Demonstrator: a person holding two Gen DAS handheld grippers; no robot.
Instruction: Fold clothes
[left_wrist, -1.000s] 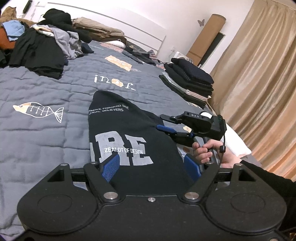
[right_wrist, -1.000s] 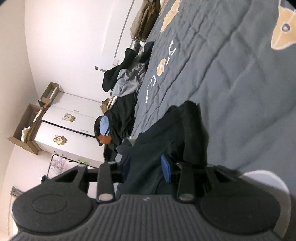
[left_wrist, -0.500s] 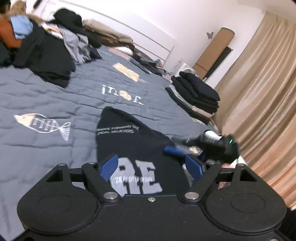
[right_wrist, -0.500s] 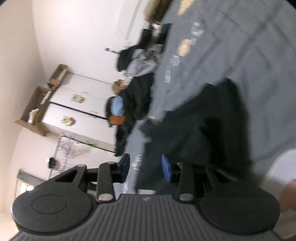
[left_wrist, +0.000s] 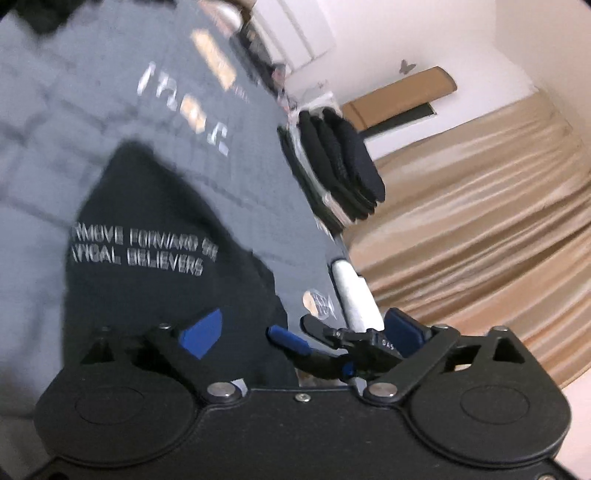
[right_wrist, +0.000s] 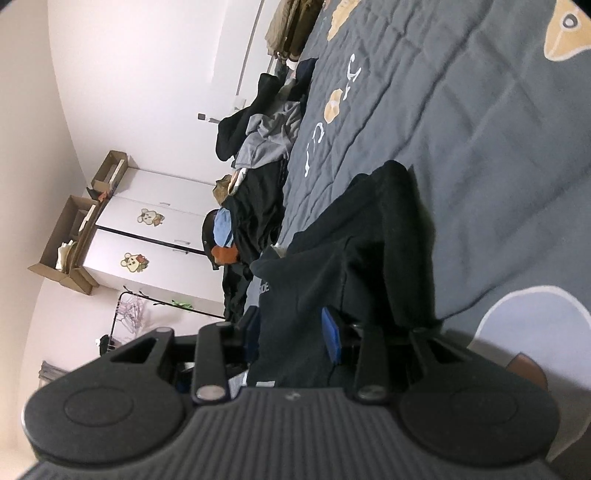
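One black printed cotton sweatshirt (left_wrist: 155, 236) lies on the grey quilted bedspread (left_wrist: 110, 96), long axis running away from both cameras. Since a second ago the left gripper (left_wrist: 306, 328) has swung right, fingers spread wide and empty; the right gripper (right_wrist: 291, 325) now pinches the garment's near edge, lifting it to fold.

- The left gripper (left_wrist: 303, 332) is tilting over the bed (left_wrist: 92, 103), its blue-padded fingers (left_wrist: 202, 333) standing wide apart.
- A black shirt (left_wrist: 147, 236) with white lettering is lying on the grey quilt, reaching down between those fingers.
- The right gripper (left_wrist: 295, 338) is poking in from the right at the shirt's near edge.
- A stack of folded dark clothes (left_wrist: 340, 162) is sitting at the bed's far edge, beside the tan curtain (left_wrist: 480, 221).
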